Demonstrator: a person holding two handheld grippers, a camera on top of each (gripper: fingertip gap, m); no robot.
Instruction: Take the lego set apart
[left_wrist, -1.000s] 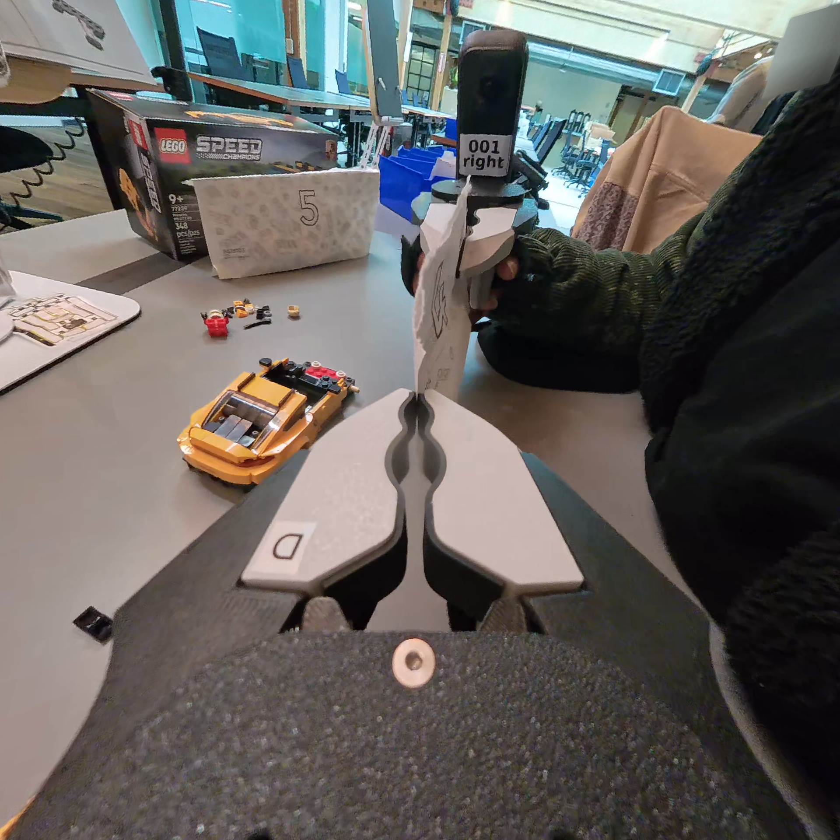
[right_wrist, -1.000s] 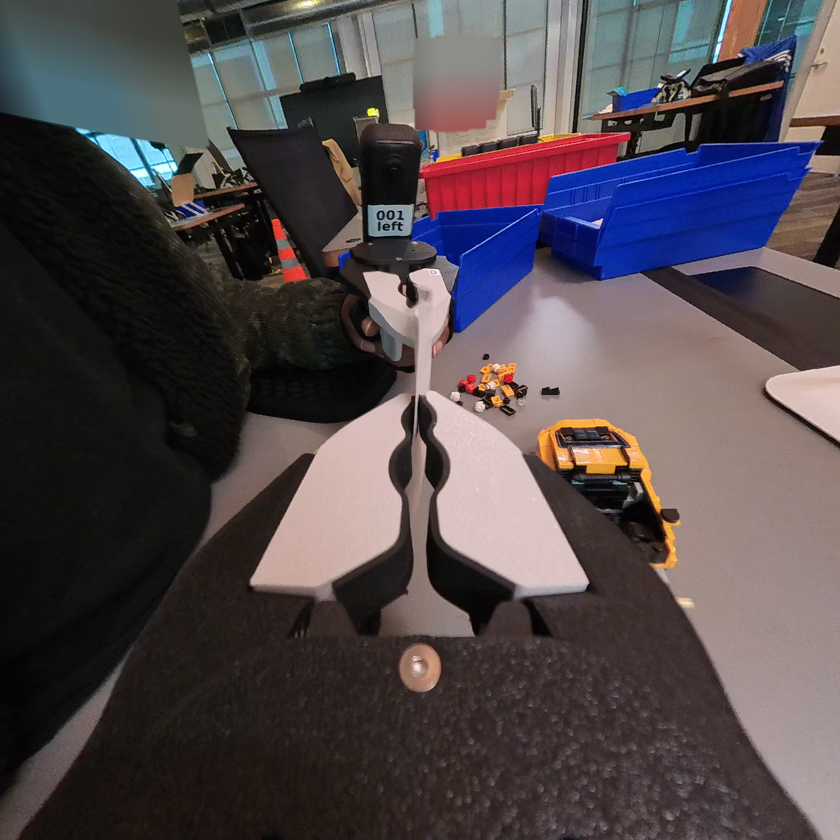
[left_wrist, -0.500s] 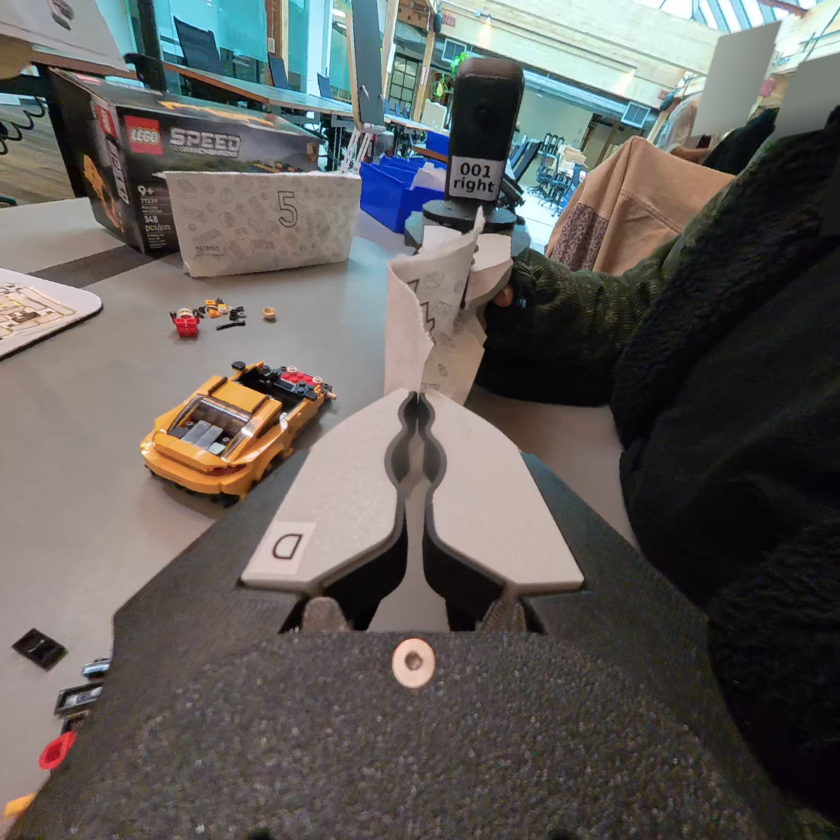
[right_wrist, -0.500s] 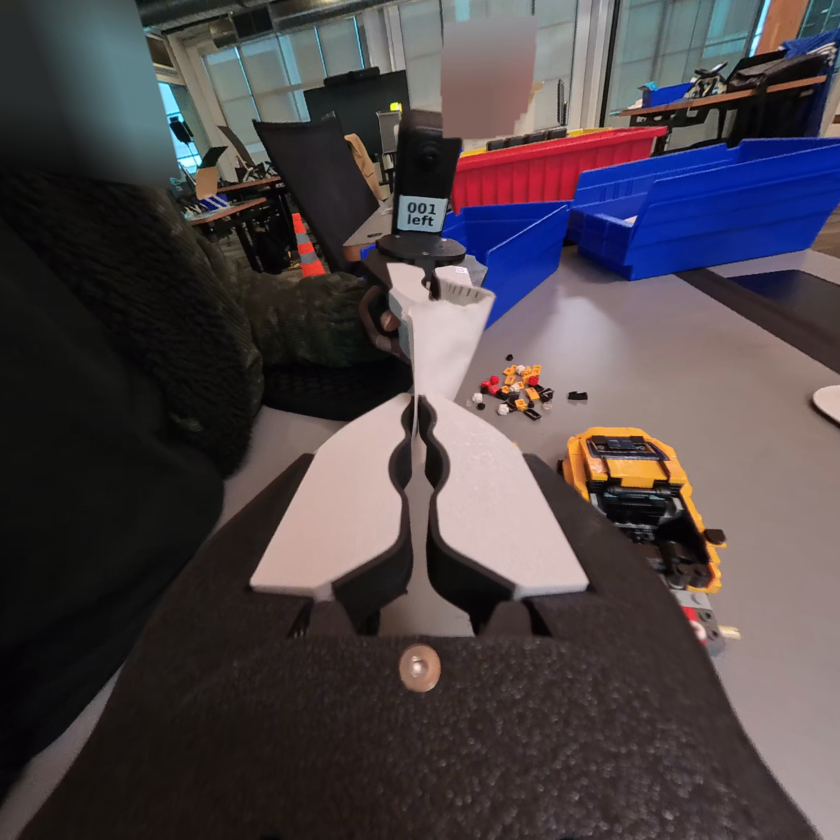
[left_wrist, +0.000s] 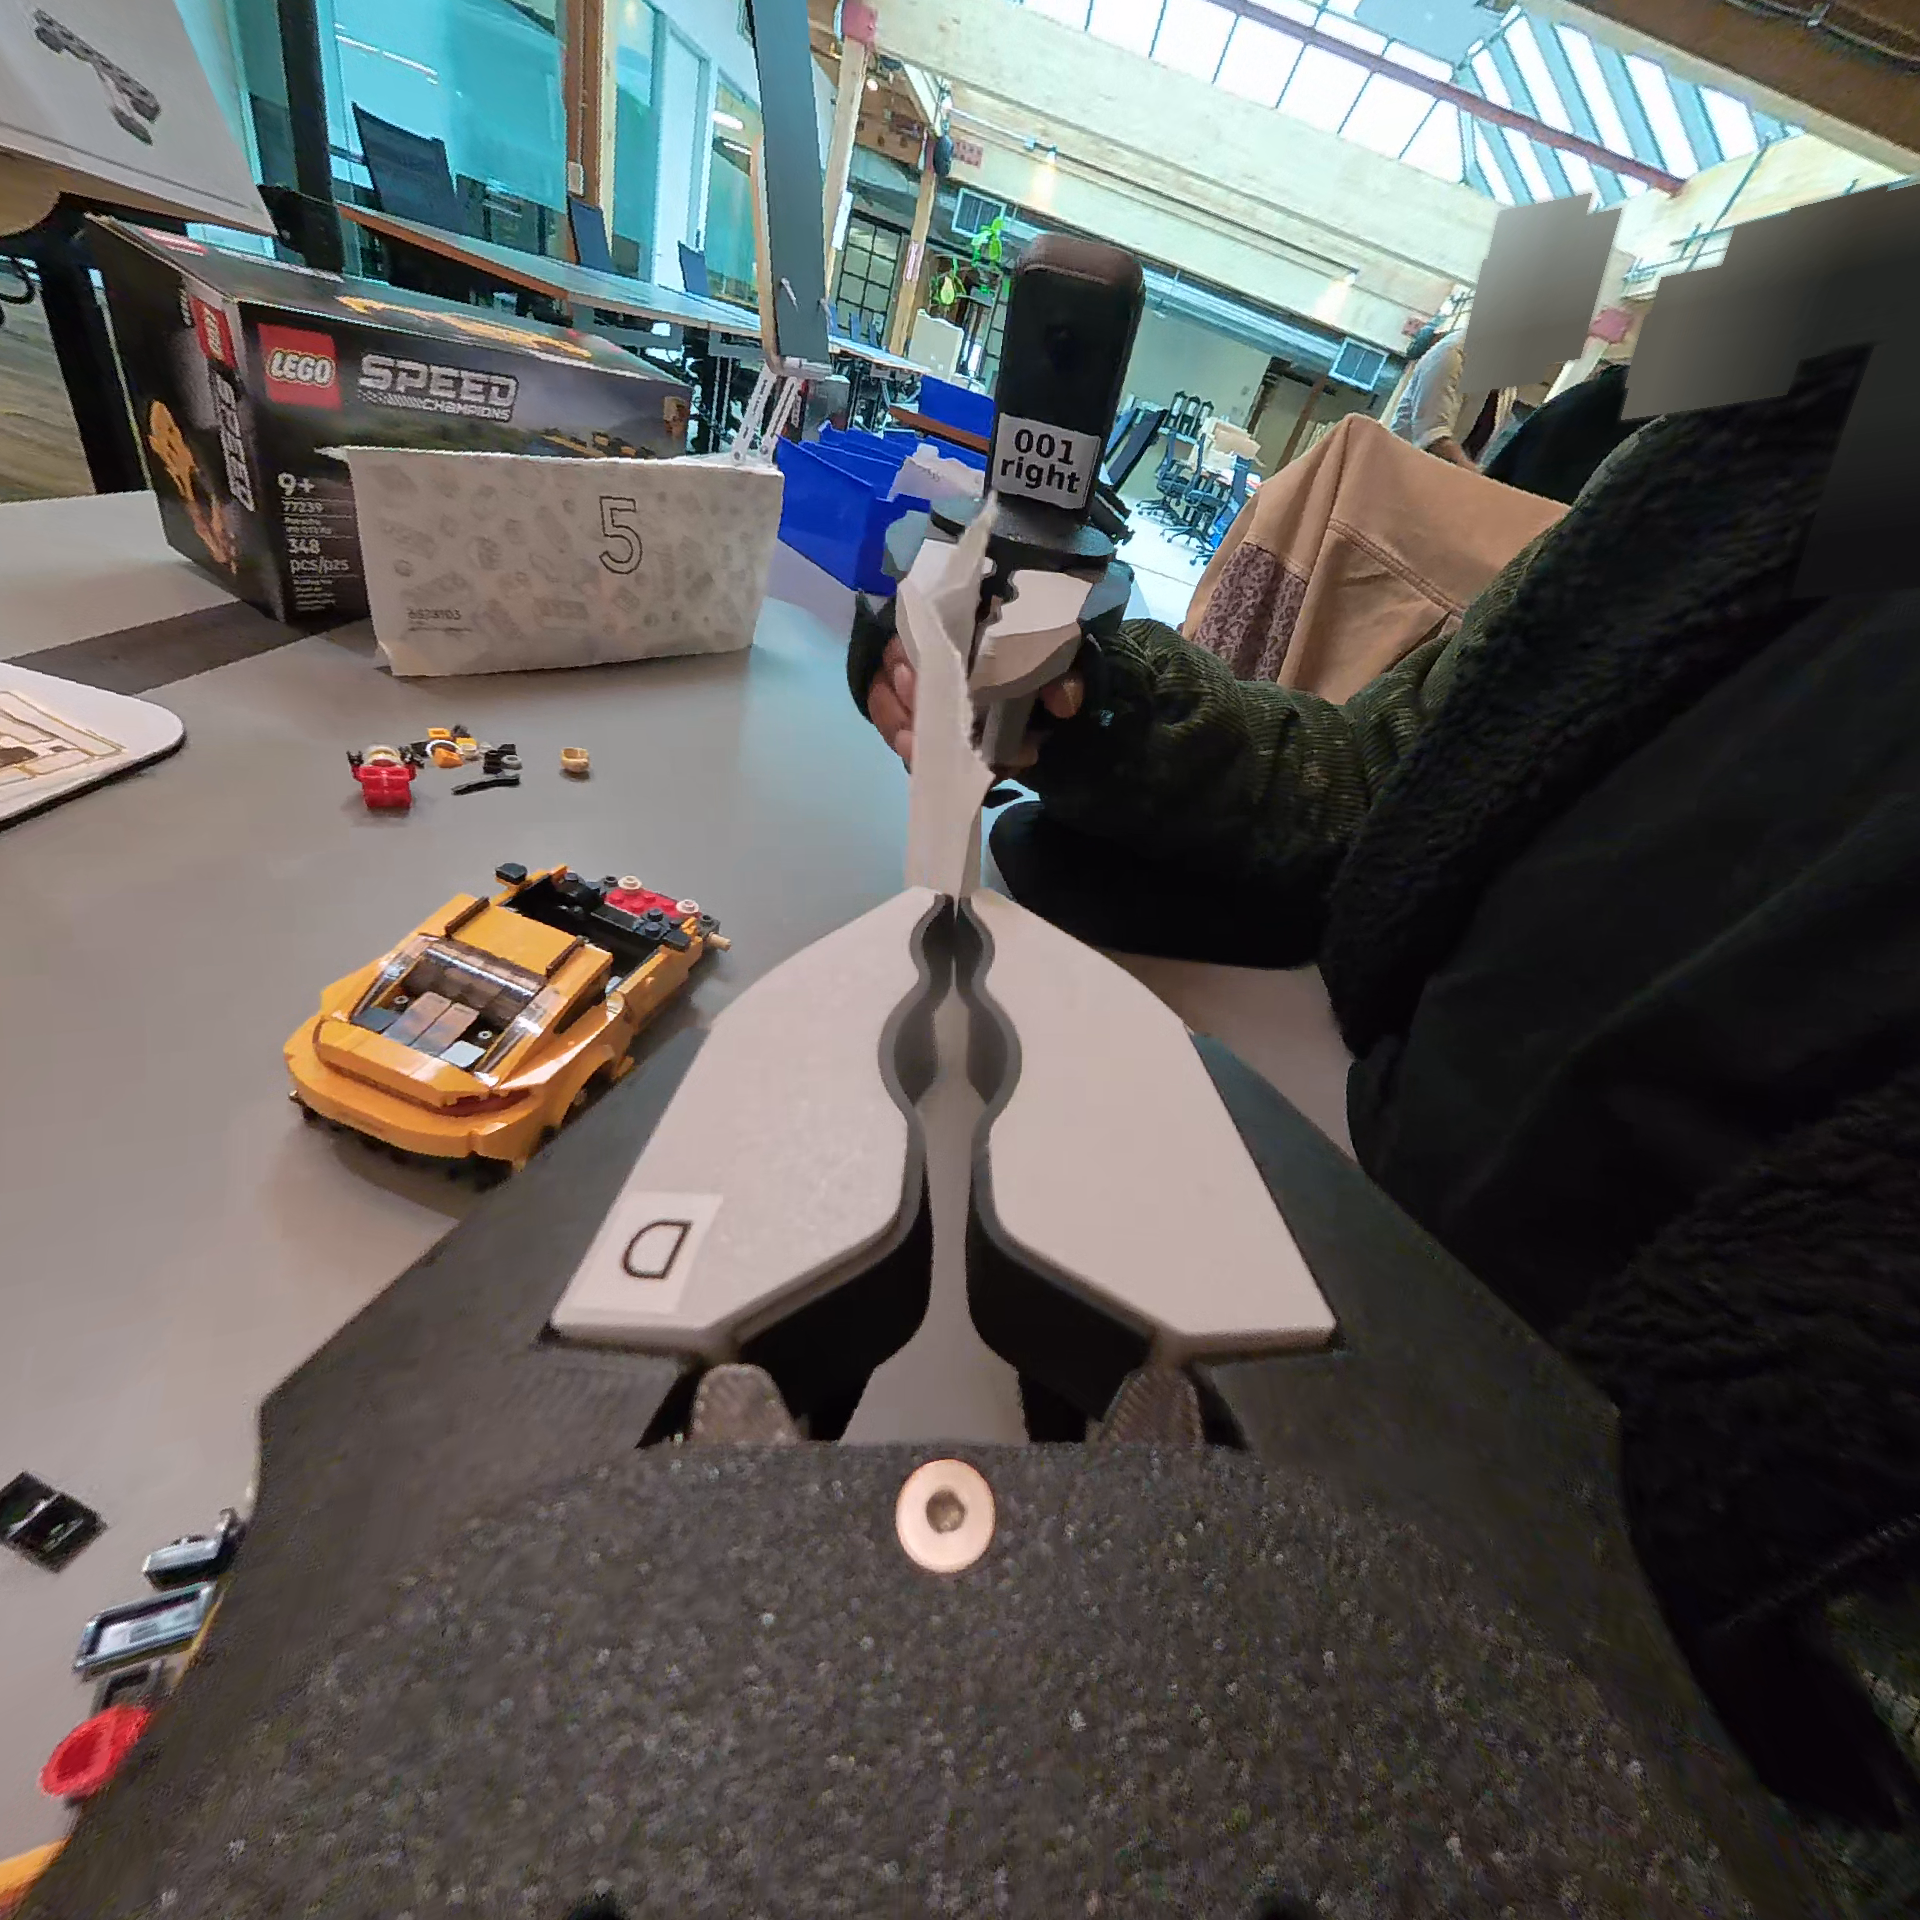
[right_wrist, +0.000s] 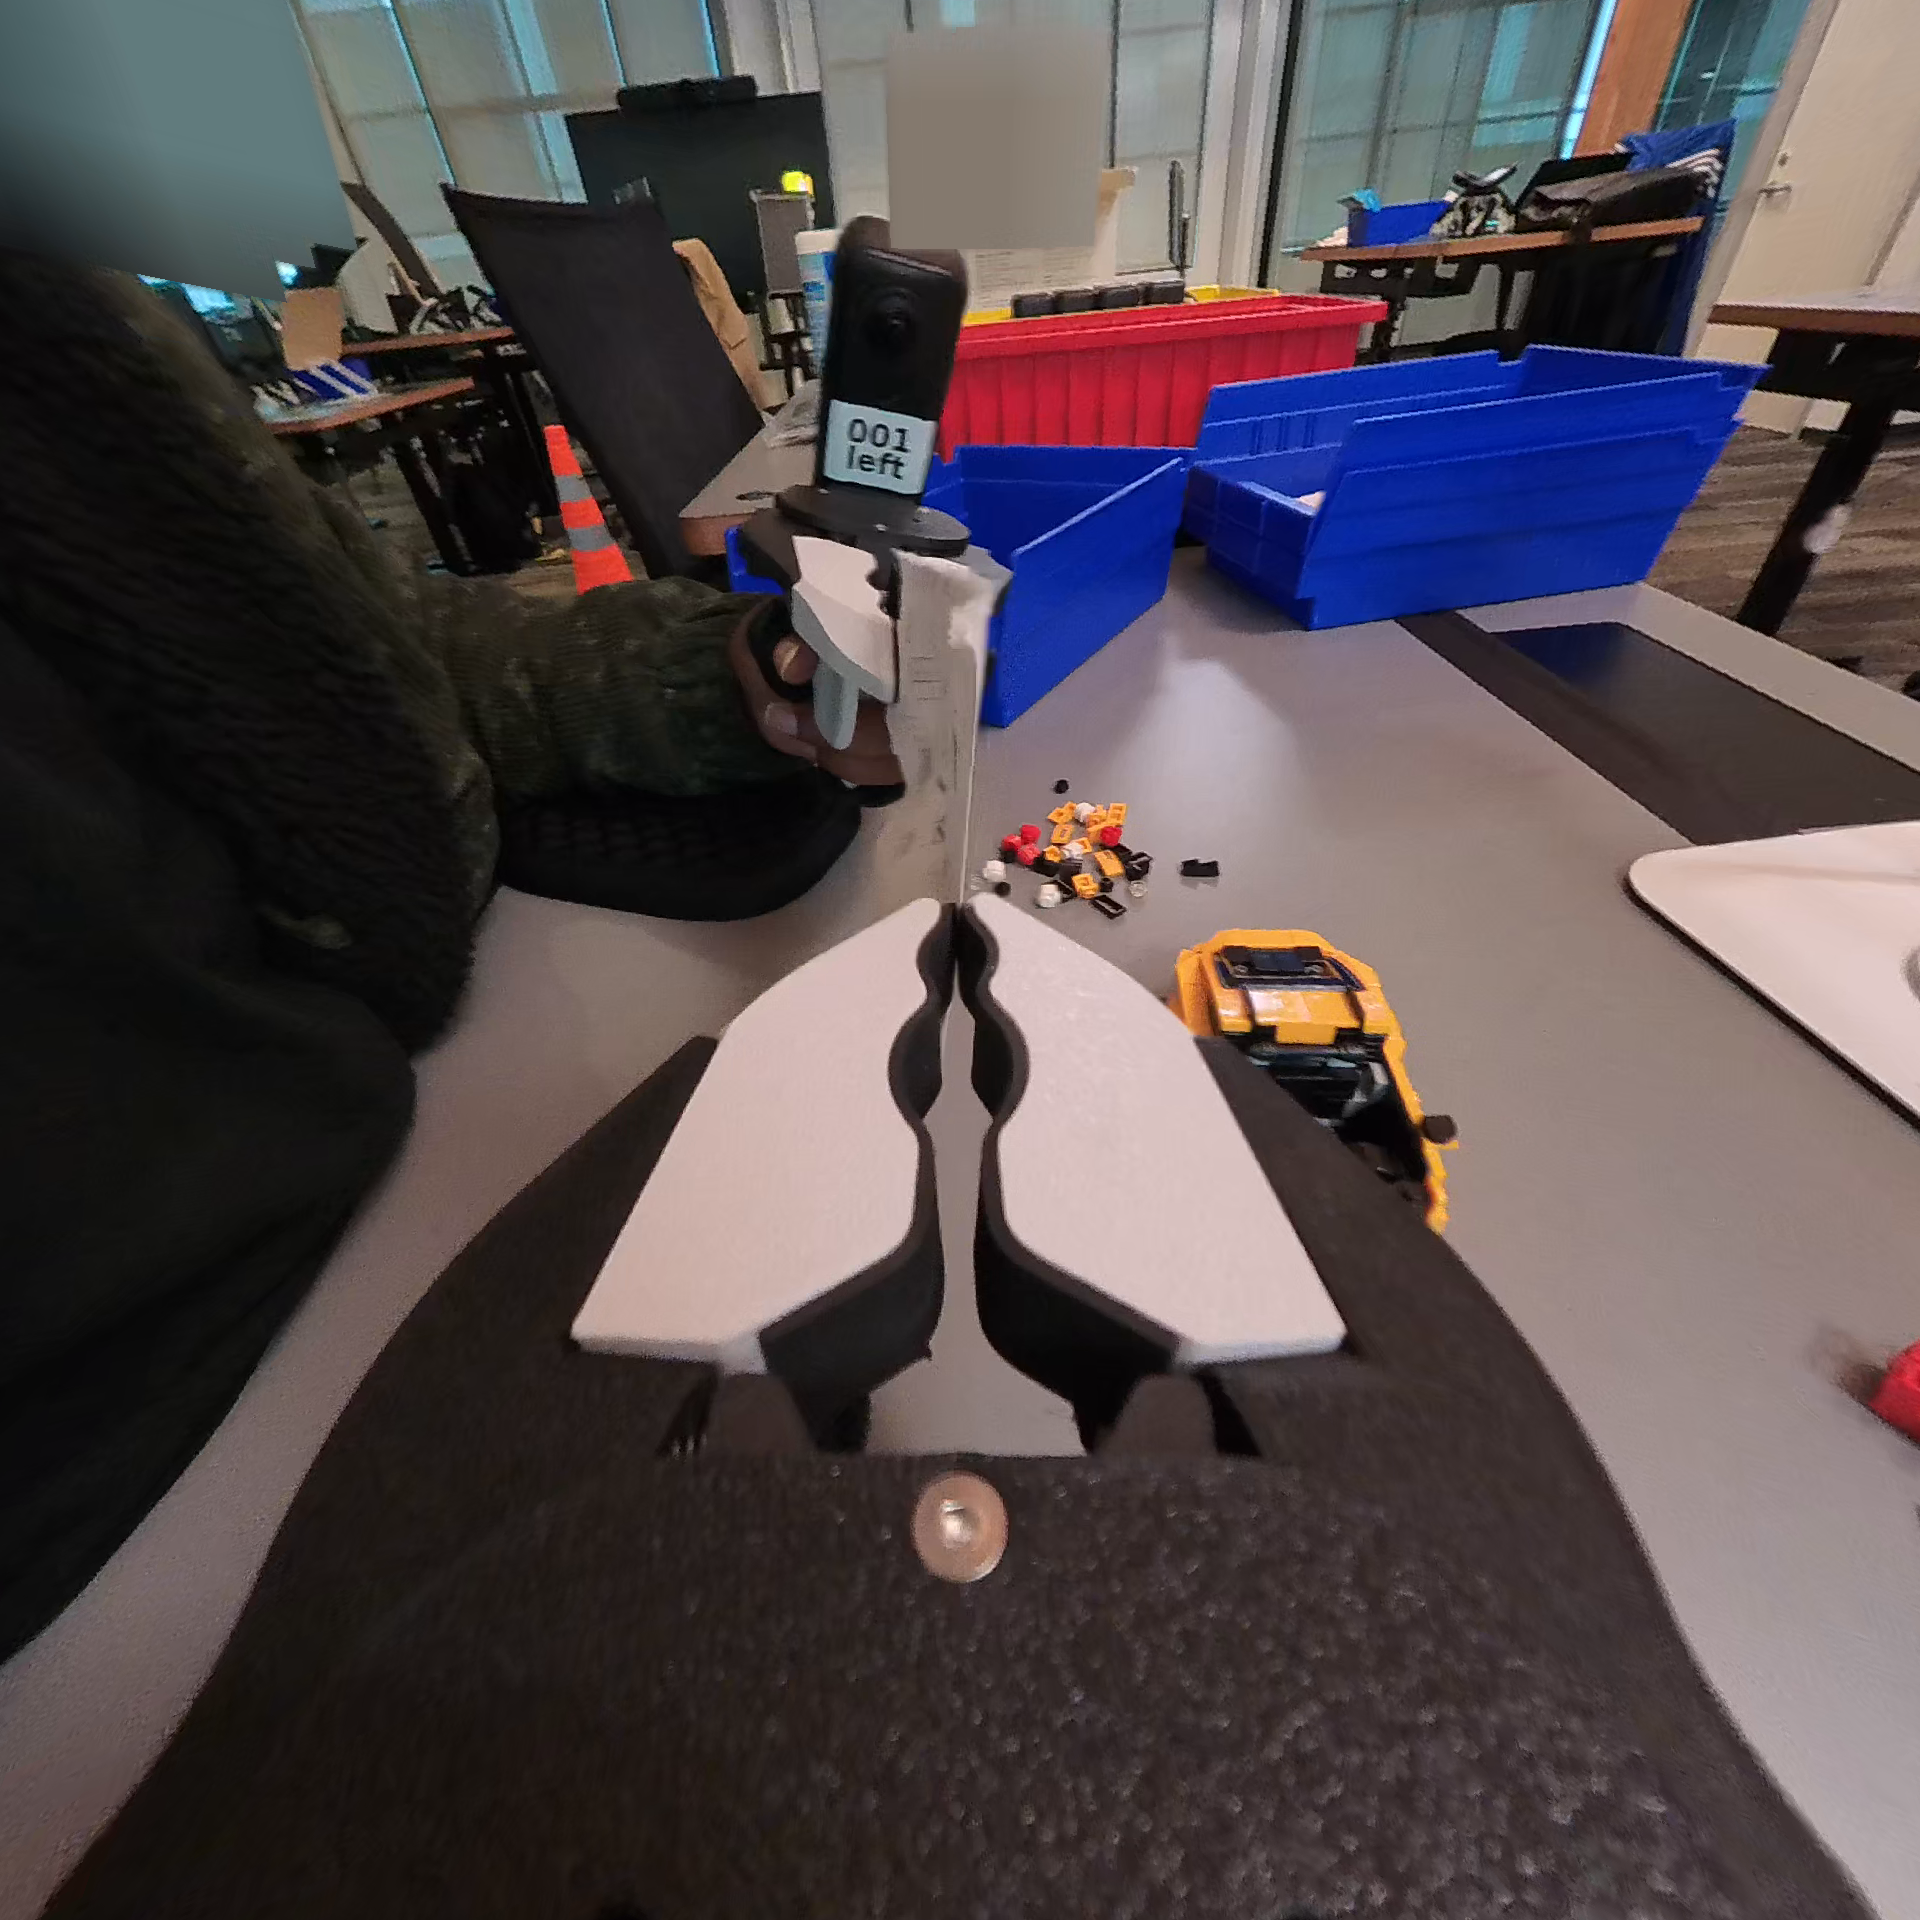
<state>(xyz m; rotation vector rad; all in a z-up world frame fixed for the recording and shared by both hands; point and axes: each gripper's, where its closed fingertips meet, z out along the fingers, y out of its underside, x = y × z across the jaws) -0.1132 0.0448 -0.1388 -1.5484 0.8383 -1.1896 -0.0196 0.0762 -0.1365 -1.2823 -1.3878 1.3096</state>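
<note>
The left gripper is clamped on one end of a white paper bag, and the right gripper is pinched onto the other end — the bag hangs stretched between the two, edge-on to both cameras, held above the grey table. Just beside the grippers sits the yellow lego car, wheels down, its front section already stripped to black and red pieces. A few loose black and red parts lie at the left view's lower edge. Farther off, a small heap of orange, red and black bricks rests on the table, with another scatter near a printed paper pouch and the lego box — blue bins stand beyond.
</note>
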